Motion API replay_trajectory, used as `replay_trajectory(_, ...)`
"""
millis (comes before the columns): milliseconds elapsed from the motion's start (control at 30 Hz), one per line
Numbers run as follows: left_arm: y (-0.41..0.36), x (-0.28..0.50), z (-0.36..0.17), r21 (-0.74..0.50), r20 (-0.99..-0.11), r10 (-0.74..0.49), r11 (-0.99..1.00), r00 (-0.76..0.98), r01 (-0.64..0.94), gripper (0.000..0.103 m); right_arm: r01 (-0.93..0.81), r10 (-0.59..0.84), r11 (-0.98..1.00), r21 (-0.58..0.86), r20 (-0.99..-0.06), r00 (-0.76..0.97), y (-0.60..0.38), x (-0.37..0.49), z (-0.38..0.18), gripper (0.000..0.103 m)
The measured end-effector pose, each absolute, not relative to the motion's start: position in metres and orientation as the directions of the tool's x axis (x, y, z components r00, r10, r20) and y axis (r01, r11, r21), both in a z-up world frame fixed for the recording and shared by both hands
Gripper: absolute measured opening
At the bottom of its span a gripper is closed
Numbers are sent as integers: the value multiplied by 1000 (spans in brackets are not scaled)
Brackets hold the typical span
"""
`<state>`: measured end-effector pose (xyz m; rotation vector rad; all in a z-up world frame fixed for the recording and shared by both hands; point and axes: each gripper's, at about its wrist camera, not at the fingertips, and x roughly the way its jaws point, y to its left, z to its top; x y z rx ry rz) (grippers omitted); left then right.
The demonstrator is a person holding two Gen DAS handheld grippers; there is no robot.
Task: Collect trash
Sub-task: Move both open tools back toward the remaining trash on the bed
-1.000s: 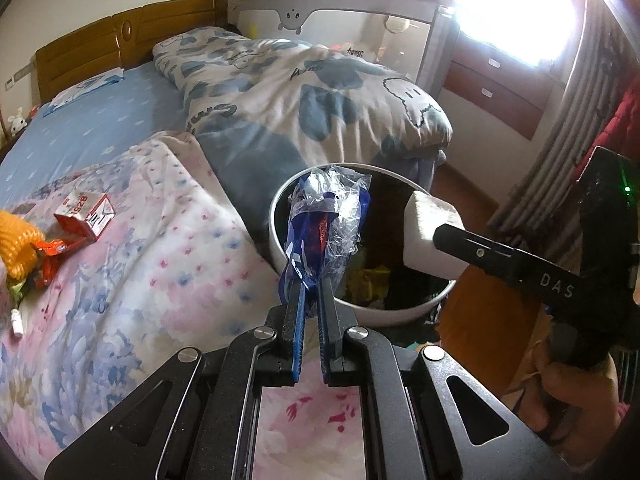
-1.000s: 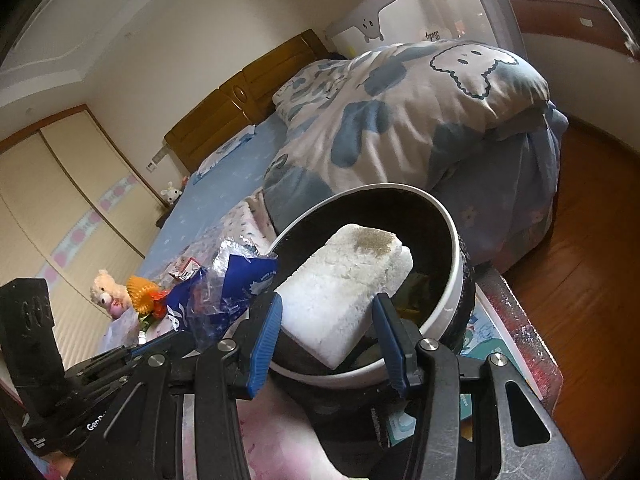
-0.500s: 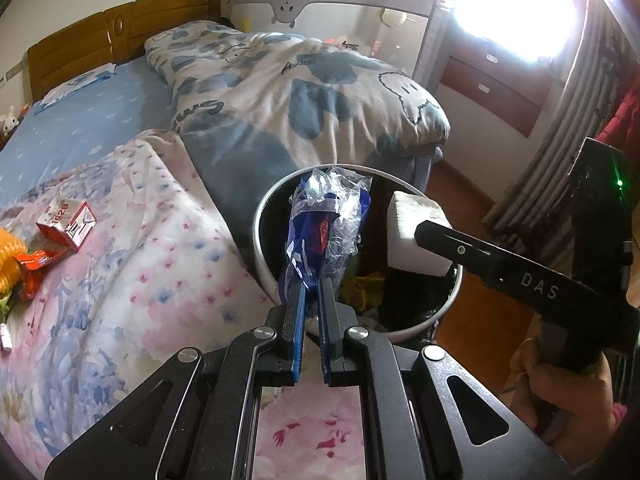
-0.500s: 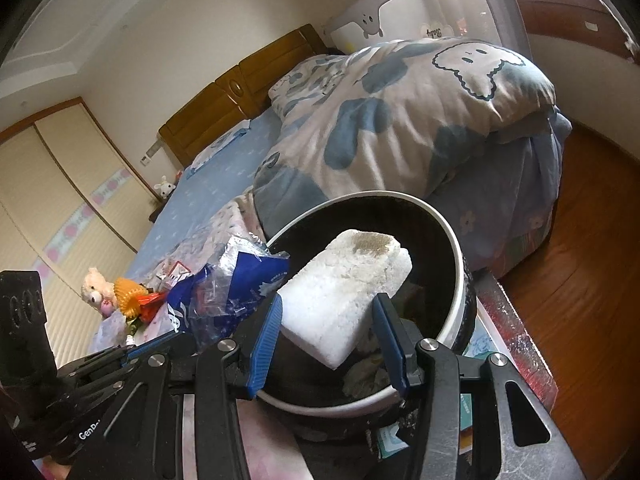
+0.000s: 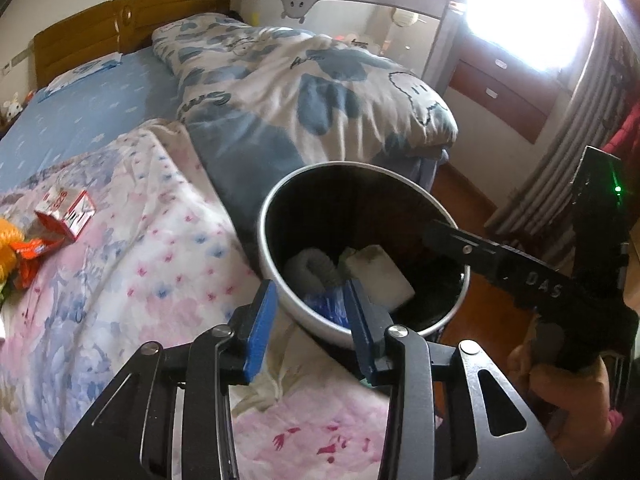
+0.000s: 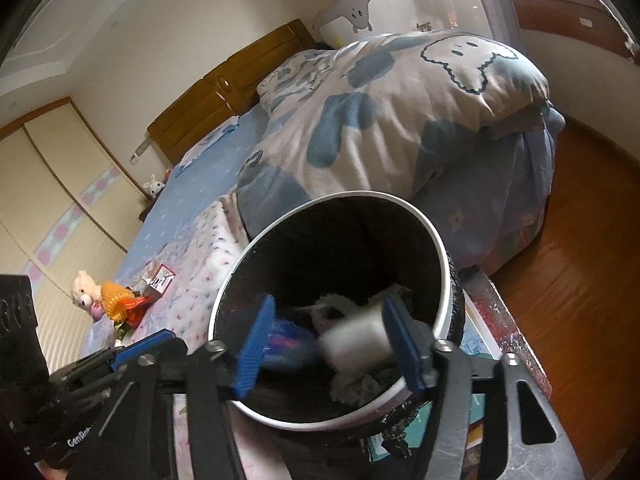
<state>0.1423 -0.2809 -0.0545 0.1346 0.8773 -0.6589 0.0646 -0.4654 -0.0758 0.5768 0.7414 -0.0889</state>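
Note:
A round bin (image 5: 267, 216) with a white rim and black lining stands against the bed's edge. My left gripper (image 5: 312, 314) hangs over its near rim, jaws opening, nothing pressed between them. A blue plastic wrapper (image 5: 326, 304) lies inside just below. Beside it rests a white foam block (image 5: 380, 276). In the right wrist view my right gripper (image 6: 330, 344) is over the same bin (image 6: 440, 248), its jaws opening. The foam block (image 6: 356, 344) shows blurred between them, free of the pads, next to the wrapper (image 6: 288, 340).
On the flowered bedspread lie a red-and-white small box (image 5: 66, 214) and an orange wrapper (image 5: 32, 250). A plush toy (image 6: 86, 292) sits beyond them. A blue-patterned quilt (image 5: 320, 80) is heaped behind the bin. Wooden floor (image 6: 580, 260) runs to the right.
Both grippers opened. The blue wrapper left the left jaws and the foam block left the right jaws; both dropped into the bin.

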Motion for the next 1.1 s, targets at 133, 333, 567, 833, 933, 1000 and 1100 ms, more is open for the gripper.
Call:
replay_trajectory(133, -263, 142, -60, -167, -754, -468, 815, 460, 555, 37, 274, 126, 838, 471, -656, 744, -463, 63, -74, 75)
replay_trajectory(333, -221, 140, -64, -155, -752, -418, 864, 510, 479, 49, 254, 136, 845, 471, -649, 749, -447, 65, -67, 84)
replay_trajectory(567, -166, 146, -72, -172, -759, -364, 912, 540, 372, 51, 177, 186, 869, 462, -637, 748, -410, 76, -61, 87)
replay_trajectory(833, -113, 149, -78, -184, -761, -307, 947, 572, 263, 51, 80, 262, 886, 457, -636, 726, -359, 92, -61, 88)
replay_trajectory(933, -95, 149, -81, -187, -763, -288, 955, 578, 229, 51, 44, 287, 892, 450, -640, 713, -340, 99, -61, 88)
replay_trajectory(1000, -85, 149, -82, -187, -765, -275, 960, 583, 207, 51, 22, 305, 893, 449, -641, 704, -329, 103, -62, 88)
replay_trajectory(1100, -69, 151, -84, -190, -768, -256, 966, 587, 174, 51, -6, 325, 896, 445, -644, 693, -314, 109, -64, 88)
